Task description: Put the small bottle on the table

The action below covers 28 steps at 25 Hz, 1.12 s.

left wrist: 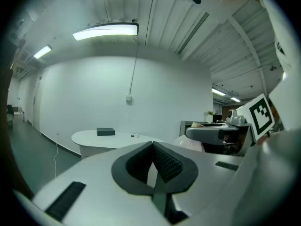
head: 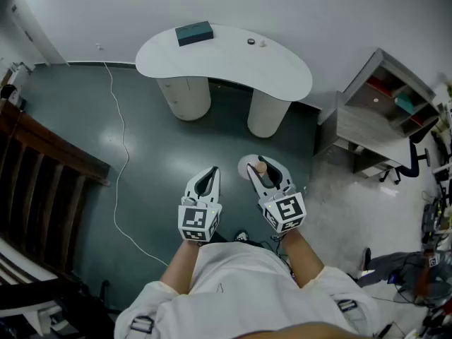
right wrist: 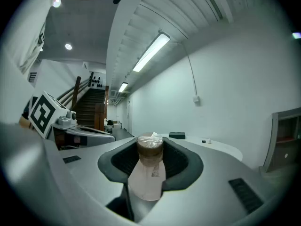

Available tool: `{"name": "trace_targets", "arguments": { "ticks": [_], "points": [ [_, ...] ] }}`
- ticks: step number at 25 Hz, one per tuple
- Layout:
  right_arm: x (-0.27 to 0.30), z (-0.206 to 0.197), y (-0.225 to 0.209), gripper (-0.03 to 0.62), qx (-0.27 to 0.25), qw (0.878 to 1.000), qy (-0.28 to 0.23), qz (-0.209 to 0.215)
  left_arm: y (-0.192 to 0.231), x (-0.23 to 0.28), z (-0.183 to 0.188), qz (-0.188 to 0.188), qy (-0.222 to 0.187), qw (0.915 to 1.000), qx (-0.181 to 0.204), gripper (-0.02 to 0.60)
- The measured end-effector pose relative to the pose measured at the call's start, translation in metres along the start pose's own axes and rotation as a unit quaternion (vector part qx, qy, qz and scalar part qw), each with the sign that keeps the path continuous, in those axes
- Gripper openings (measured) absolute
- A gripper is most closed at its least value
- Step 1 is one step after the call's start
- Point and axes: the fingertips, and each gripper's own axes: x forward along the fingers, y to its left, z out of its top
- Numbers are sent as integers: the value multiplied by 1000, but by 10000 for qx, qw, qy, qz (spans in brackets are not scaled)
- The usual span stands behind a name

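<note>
Small bottle (right wrist: 149, 173) clamped lengthwise in right hand-held gripper (right wrist: 150, 149), cap forward, left hand-held gripper (left wrist: 153, 147) jaws together, empty

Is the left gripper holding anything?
No, the left gripper has its jaws shut on nothing; the small bottle sits in the right gripper.

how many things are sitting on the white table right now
3. A dark box lies near the far left end of the table. A small dark item and a small pale item sit side by side further right. Nothing looks hidden.
</note>
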Motion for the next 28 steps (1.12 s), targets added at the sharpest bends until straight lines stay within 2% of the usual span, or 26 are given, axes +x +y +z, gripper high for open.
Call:
{"name": "trace_targets", "arguments": {
  "ticks": [14,21,28],
  "points": [
    [20,-2,-23,138,98,9999,-4,-139,11,34,4,-82,117,9999,-44,12],
    [59,-1,-19,138,145,9993,87,-327,57,47,-2,-211,242,9994,-124,12],
    [102,6,-16,138,172,9981,61,-585,104,60,7,-461,191,9987,-53,12]
  ]
}}
